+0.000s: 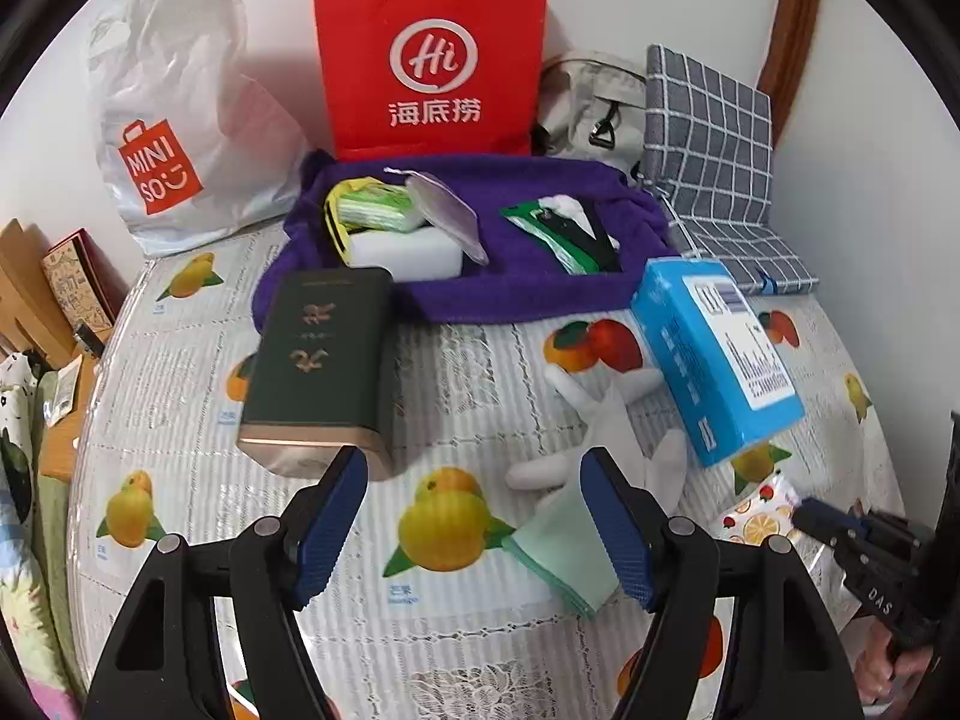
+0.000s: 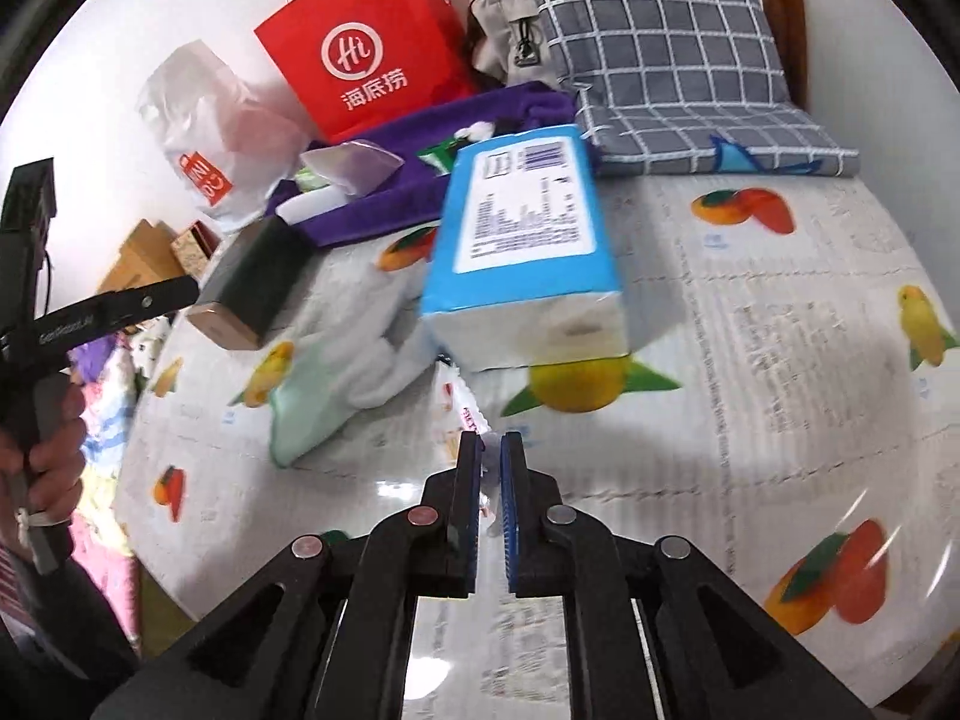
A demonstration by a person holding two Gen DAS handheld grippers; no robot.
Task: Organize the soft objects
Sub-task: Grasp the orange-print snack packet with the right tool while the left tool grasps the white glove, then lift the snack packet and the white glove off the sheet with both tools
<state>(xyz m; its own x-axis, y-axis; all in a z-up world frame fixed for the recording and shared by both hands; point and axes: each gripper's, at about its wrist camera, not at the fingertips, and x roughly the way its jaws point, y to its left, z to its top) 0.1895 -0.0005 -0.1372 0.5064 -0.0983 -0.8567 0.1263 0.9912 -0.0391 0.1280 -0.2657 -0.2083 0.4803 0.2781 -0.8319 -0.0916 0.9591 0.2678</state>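
The left gripper [image 1: 474, 468] has its jaws apart above the tablecloth, with the folded pale green cloth [image 1: 561, 552] beside its right finger. The right gripper [image 2: 489, 444], jaws nearly together, pinches the fruit-printed packet [image 1: 759, 510].
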